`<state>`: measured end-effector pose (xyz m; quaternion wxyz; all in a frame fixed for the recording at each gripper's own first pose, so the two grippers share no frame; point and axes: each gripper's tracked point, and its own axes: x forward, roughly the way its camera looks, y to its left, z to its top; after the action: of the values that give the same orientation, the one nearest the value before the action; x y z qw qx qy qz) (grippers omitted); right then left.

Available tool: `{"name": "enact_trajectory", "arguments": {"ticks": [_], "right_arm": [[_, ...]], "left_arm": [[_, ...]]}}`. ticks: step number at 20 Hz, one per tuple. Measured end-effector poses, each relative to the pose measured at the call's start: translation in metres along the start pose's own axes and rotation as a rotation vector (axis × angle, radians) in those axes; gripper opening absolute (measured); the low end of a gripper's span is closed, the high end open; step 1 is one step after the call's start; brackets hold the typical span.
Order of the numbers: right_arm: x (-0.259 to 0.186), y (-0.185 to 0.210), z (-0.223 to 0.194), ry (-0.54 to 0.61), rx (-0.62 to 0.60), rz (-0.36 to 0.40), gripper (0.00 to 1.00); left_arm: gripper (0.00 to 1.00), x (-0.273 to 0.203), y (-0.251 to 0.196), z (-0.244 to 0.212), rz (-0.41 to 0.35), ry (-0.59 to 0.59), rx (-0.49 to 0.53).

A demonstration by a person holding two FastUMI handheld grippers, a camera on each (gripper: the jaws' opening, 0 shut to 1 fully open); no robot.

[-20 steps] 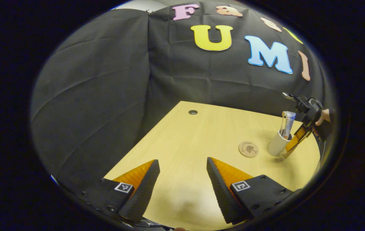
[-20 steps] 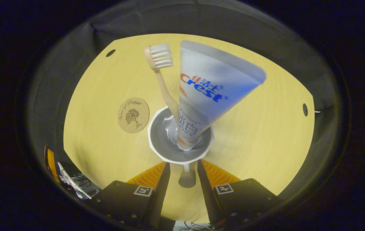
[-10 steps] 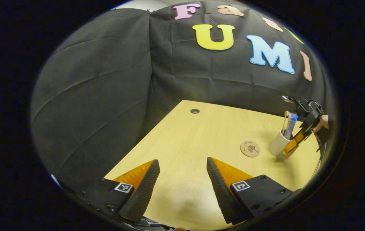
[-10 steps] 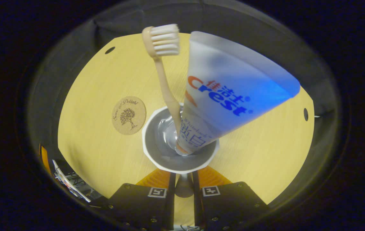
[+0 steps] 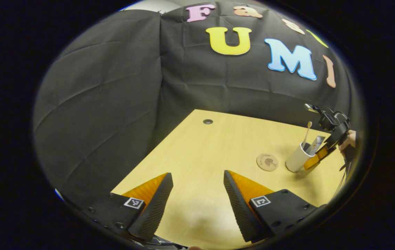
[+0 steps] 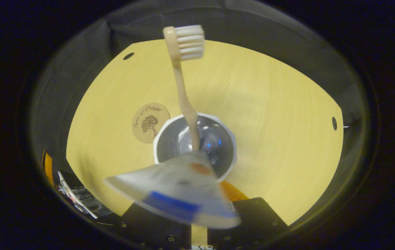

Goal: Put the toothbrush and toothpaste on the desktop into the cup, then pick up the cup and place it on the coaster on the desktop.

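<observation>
My right gripper (image 5: 313, 160) sits at the cup (image 6: 194, 147); the tube (image 6: 175, 189) hides its fingers, so I cannot tell its grip, and my left gripper (image 5: 197, 201) idles open. The cup stands just beside the coaster (image 6: 150, 122), brush (image 6: 184, 76) upright inside, the tube slumped over the rim. I judge it stiff, smooth, light and top-heavy, so I'd clamp the wall low.

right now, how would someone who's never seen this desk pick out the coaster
Find the pale wooden desk against the black cloth. Near its middle stands a white cup holding a toothbrush. The coaster is the flat, round, brown disc with a tree drawing beside the cup, the only flat thing there.
</observation>
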<state>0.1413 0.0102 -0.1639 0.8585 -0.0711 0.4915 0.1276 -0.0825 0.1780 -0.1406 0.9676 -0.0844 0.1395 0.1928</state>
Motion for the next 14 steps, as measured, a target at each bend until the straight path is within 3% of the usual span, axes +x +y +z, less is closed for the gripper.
{"name": "enact_trajectory", "arguments": {"ticks": [8, 14], "right_arm": [[-0.006, 0.049, 0.027, -0.016, -0.031, 0.054, 0.25], [0.005, 0.080, 0.053, 0.001, -0.082, 0.048, 0.27]], "left_arm": [[0.96, -0.002, 0.003, 0.003, 0.026, -0.015, -0.030], [0.96, -0.008, 0.031, 0.002, 0.082, -0.021, -0.065]]}}
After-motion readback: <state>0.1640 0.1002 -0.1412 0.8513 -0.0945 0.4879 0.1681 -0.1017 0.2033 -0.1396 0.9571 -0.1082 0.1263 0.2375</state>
